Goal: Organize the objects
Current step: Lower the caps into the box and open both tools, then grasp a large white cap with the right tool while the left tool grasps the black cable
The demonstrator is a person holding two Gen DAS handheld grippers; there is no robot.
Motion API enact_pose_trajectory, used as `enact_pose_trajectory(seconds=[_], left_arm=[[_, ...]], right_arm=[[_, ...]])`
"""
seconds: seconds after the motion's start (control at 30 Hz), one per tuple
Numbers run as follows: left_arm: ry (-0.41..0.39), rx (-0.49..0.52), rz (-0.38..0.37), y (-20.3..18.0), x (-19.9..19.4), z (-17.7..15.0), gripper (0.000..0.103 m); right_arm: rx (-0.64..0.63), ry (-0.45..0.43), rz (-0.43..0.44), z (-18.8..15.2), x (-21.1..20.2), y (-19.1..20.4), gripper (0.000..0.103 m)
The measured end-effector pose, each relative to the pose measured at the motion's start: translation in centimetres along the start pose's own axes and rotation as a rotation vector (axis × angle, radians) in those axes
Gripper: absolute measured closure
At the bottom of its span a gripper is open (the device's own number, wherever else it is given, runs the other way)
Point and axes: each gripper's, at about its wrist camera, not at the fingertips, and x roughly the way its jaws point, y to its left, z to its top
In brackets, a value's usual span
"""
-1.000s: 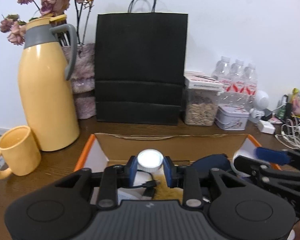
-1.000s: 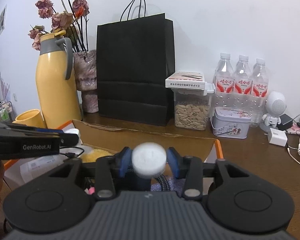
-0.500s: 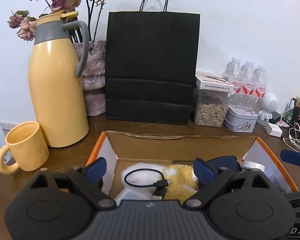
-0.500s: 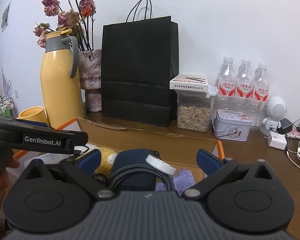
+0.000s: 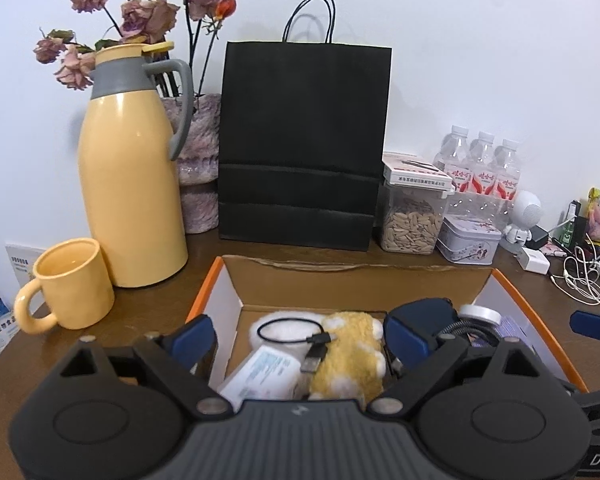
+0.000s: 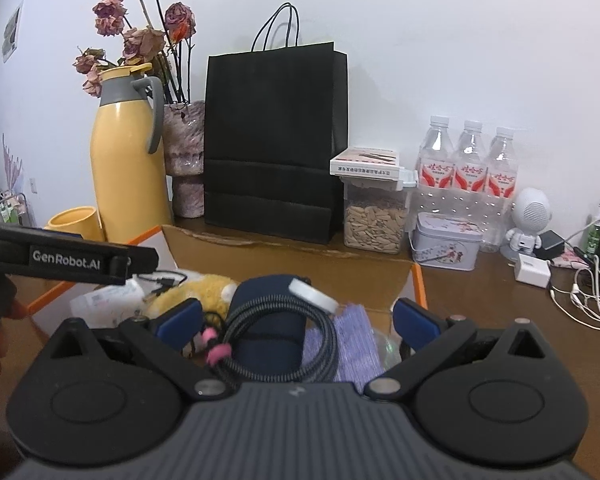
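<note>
An open cardboard box with orange edges [image 5: 356, 270] stands in front of both grippers on the brown table. It holds a yellow plush toy [image 5: 352, 356], a black USB cable [image 5: 292, 330], a white packet [image 5: 264, 376] and a navy pouch [image 5: 424, 314]. My left gripper [image 5: 298, 338] hangs open over the box's left half with nothing between its blue pads. My right gripper [image 6: 296, 320] is open above the navy pouch [image 6: 268, 292]. On that pouch lie a white round cap [image 6: 312, 296] and a braided cable [image 6: 276, 344], next to a purple cloth [image 6: 356, 340].
Along the wall stand a yellow thermos [image 5: 132, 188], a yellow mug [image 5: 72, 284], a vase of dried roses [image 5: 196, 160] and a black paper bag [image 5: 304, 144]. A seed jar [image 5: 412, 220], a tin [image 5: 468, 240], water bottles [image 5: 484, 168] and tangled white cables [image 5: 584, 272] are on the right.
Both grippers were shut on white round items a second ago. Both have opened wide and let them go into the box. Both views have drawn back.
</note>
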Motion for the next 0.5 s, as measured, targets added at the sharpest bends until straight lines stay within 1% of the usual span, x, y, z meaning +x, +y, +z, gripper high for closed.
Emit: enact_pose_trajectory(seconds=[0.27,0.5], left_arm=[[-0.008,0.012,0.014,0.9,-3.7,-1.7,0.009],[0.009,0.022,0.036,2.5,-6.4,-3.8,0.009]], right_arm=[[-0.025,0.017,0.002,-2.0,-4.1,0.0,0.000],[-0.048,0.058,0.011,-4.2,-7.0,0.2,0.000]])
